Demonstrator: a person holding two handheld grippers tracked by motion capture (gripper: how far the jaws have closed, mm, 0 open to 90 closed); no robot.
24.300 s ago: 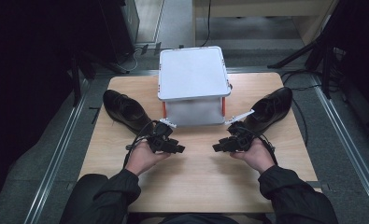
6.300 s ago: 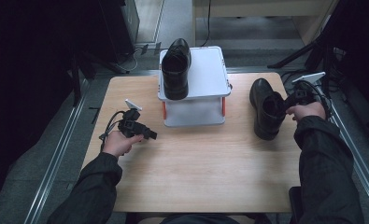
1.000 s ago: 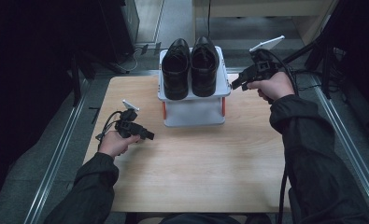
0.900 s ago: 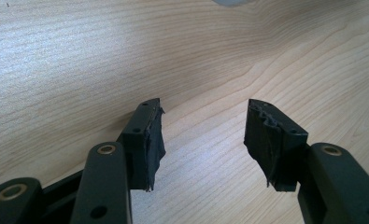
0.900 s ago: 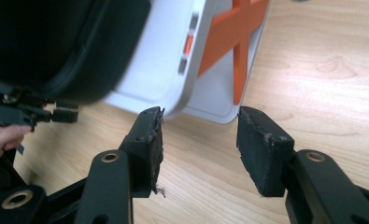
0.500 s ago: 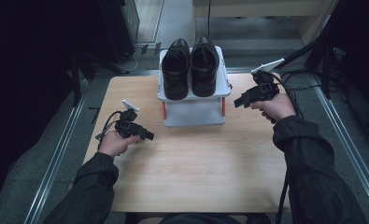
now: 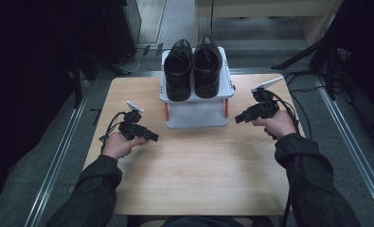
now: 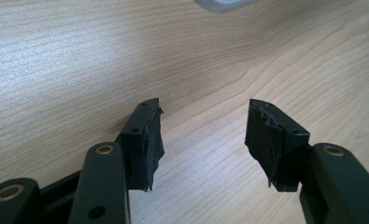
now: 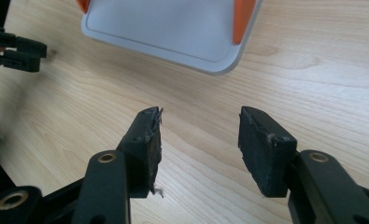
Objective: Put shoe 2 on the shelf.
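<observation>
Two black leather shoes (image 7: 193,66) stood side by side on top of a white two-tier rack (image 7: 196,113) at the far middle of the wooden table (image 7: 194,175); the left shoe (image 7: 178,70) and the right shoe (image 7: 208,65) touched along their inner sides, heels toward the person and toes pointing away; both sat level on the rack's upper shelf, filling most of it; the rack's orange corner posts showed below the shelf.

The right gripper (image 7: 241,117) hovered just beside the rack's right front corner, clear of it and of the shoes, held in the person's right hand (image 7: 275,124); in the right gripper view its jaws stood parted with nothing but bare wood between them (image 9: 198,140), and the rack's lower shelf (image 9: 168,28) lay ahead with an orange post at its edge; the other gripper showed at the far left of that view.

The left gripper (image 7: 149,136) hung over the table to the left of the rack, near its front left corner but apart from it, in the person's left hand (image 7: 118,144); in the left gripper view its jaws were likewise spread wide and empty (image 8: 203,140) above the wood grain; a sliver of the rack's pale edge showed at the top.

Both dark sleeves came in from the near edge of the table; cables trailed from each gripper.
</observation>
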